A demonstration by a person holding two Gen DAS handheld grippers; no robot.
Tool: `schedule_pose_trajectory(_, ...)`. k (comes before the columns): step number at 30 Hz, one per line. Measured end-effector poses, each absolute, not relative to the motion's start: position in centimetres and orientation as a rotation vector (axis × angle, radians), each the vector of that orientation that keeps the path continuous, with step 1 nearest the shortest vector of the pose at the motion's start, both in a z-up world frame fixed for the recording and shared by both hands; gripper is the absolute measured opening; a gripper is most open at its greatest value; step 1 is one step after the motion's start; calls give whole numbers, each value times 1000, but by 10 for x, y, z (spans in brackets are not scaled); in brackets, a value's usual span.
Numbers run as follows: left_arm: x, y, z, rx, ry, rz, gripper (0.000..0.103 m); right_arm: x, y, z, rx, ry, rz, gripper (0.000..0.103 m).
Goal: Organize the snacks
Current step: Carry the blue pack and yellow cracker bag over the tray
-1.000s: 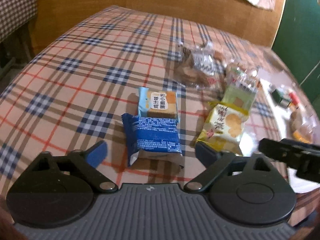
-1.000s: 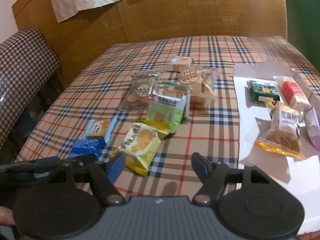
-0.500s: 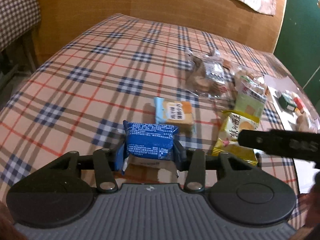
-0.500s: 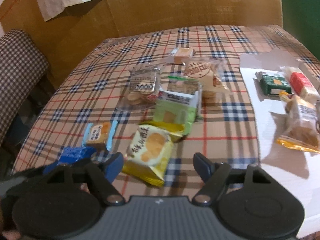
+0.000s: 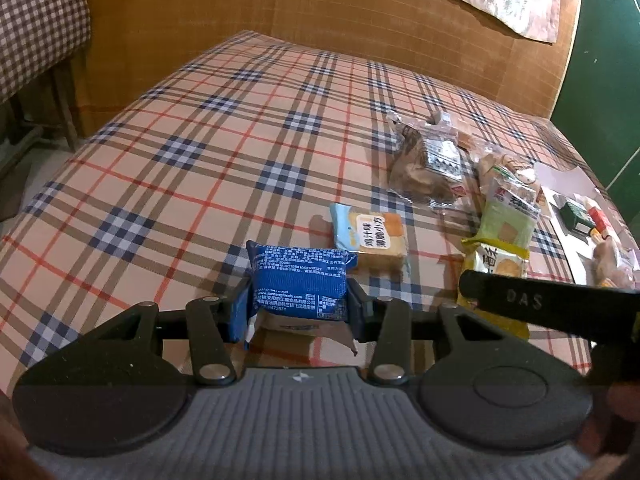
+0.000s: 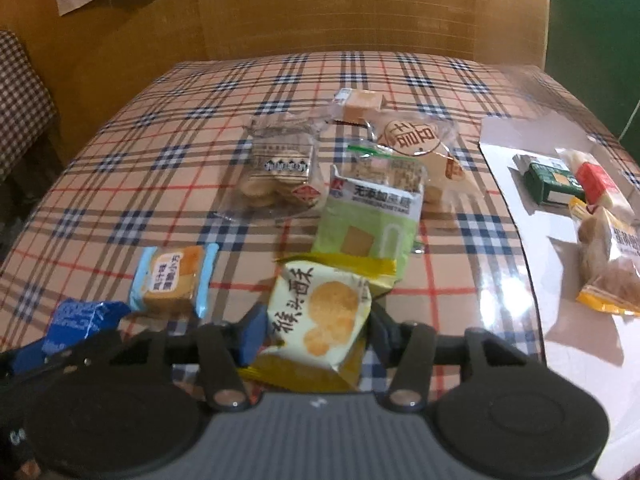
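My left gripper [image 5: 298,308] is shut on a blue snack packet [image 5: 298,276], held just above the plaid tablecloth [image 5: 192,160]. The same blue packet [image 6: 80,320] shows at the lower left of the right wrist view. My right gripper [image 6: 316,332] has its jaws closing on a yellow cracker packet [image 6: 320,312]; both pads touch the packet's sides. In the left wrist view that gripper shows as a black bar [image 5: 540,304] over the yellow packet [image 5: 496,264].
A light blue and orange cake packet [image 6: 174,280], a green packet [image 6: 368,216], a clear cookie bag [image 6: 280,176] and further snacks lie mid-table. A white sheet [image 6: 508,148] at the right carries several packets. A checked chair [image 5: 36,20] stands to the left.
The left gripper closed on the blue packet and lifted it slightly. The right gripper moved forward and down over the yellow packet, and its jaws narrowed onto it.
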State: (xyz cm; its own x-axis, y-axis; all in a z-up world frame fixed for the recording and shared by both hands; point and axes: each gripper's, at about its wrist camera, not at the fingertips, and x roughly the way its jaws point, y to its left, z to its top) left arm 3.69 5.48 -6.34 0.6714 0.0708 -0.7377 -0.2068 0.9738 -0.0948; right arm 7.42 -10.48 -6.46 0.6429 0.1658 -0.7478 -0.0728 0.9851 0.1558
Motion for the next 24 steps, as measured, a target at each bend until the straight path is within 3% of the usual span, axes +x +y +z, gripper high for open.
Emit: schedule_pose_trajectory(24, 14, 4, -32, -128, 779, 73, 52, 11, -164, -15, 99, 764, 221, 53)
